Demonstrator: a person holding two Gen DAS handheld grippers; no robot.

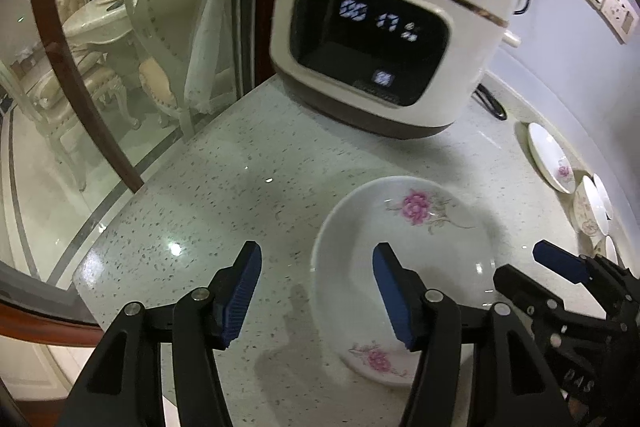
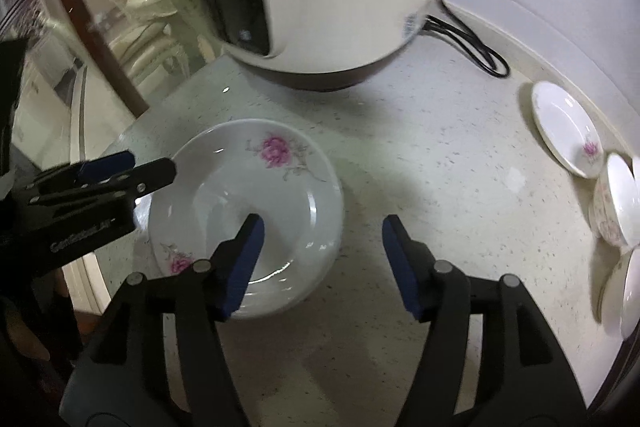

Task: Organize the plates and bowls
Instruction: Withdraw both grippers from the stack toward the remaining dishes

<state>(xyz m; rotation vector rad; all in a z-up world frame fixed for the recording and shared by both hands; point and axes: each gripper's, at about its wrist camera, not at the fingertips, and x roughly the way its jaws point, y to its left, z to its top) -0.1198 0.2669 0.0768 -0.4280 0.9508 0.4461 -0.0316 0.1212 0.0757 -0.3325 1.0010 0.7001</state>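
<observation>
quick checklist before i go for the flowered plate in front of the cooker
1. Left gripper open: ok, jaws spread wide.
2. Right gripper open: ok, holding nothing.
3. Flowered plate flat on the counter, nothing in it: ok.
4. A gripper lined up on the rim: not ok, each has one finger over the plate but neither closes on the rim.
5. Grippers out of each other's way: cannot tell, they crowd the same plate.
6. Other dishes by the wall out of the way: ok.
</observation>
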